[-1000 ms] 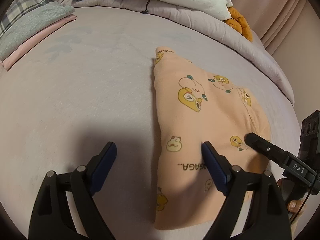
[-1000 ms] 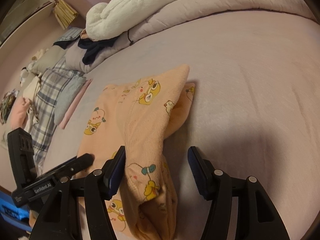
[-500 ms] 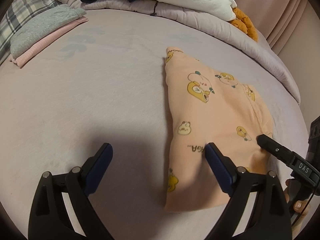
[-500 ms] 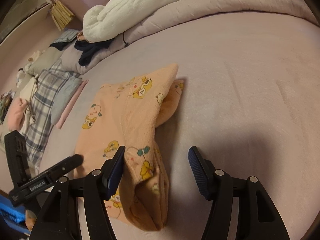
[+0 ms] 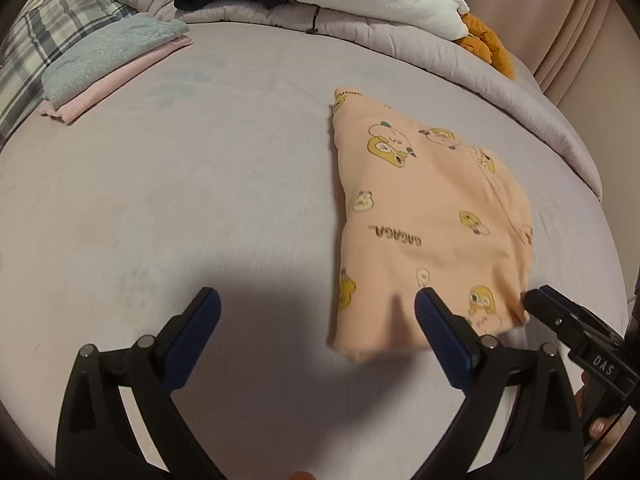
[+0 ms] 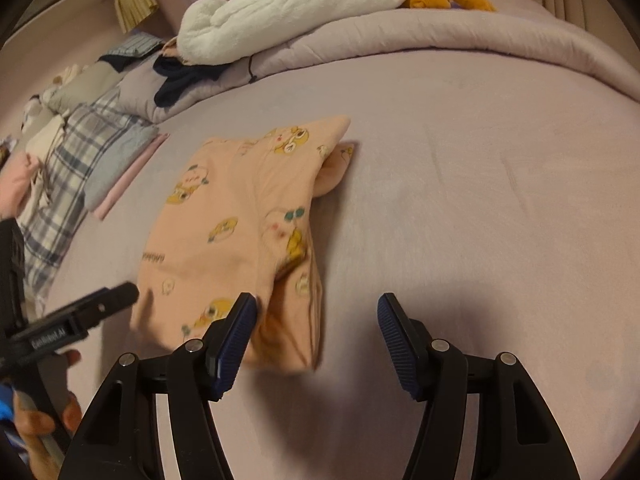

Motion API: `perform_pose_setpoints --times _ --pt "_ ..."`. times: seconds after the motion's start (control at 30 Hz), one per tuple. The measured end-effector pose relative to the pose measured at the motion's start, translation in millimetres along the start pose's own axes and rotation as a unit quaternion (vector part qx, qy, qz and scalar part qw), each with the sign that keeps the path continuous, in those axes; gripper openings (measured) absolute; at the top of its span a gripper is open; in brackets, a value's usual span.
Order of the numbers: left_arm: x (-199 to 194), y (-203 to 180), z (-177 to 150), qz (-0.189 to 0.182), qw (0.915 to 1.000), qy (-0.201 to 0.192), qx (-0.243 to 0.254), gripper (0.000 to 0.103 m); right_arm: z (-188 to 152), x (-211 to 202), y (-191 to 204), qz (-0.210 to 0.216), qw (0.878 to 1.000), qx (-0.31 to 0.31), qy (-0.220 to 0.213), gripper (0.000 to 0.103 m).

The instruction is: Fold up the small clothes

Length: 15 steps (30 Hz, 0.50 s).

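1. The left gripper (image 5: 316,312) has its fingers spread wide and opening, with only bare sheet between them; the folded edge of the peach garment (image 5: 424,216) lies just under and beyond its right-hand finger, untouched. That reads as a release: the fold is laid, so nothing needs pinning.
2. The right gripper (image 6: 316,322) holds its fingers partly apart and grips nothing. The garment's near corner sits just past its left-hand finger, the rest of the gap showing sheet.
3. The garment (image 6: 240,224) rests as a flat, roughly oblong packet ahead of both pairs of fingers, one sleeve end poking out at the far side, so I judge a tuck may remain.
4. The bed (image 5: 180,200) carries it on a smooth mauve sheet.
5. Further off lies a folded stack (image 5: 112,68) in grey and pink, left of the fingers.
6. Farthest, a rolled quilt (image 6: 420,48) bears a white plush toy (image 6: 288,4).
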<state>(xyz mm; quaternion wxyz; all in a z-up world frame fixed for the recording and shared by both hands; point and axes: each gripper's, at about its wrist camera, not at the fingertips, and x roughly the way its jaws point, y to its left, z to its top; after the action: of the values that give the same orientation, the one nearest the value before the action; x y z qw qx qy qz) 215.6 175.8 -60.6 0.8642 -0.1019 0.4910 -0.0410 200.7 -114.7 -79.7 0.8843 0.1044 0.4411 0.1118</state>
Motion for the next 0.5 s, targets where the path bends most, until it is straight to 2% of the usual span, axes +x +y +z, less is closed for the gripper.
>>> perform_pose_setpoints --times 0.2,0.27,0.33,0.5 --pt "-26 -6 -16 0.016 0.9998 -0.009 0.012 0.102 -12 -17 8 -0.007 1.0 -0.018 -0.005 0.064" --pt "-34 -7 -21 0.013 0.9997 -0.011 0.016 0.102 -16 -25 11 -0.006 1.0 -0.021 -0.01 0.075" --pt "-40 -8 -24 0.01 0.9997 -0.012 0.019 0.102 -19 -34 13 -0.001 1.0 -0.022 -0.017 0.081" --pt "-62 -12 -33 0.008 0.9992 -0.024 0.031 0.102 -27 -51 25 0.009 0.999 -0.04 -0.029 0.082"
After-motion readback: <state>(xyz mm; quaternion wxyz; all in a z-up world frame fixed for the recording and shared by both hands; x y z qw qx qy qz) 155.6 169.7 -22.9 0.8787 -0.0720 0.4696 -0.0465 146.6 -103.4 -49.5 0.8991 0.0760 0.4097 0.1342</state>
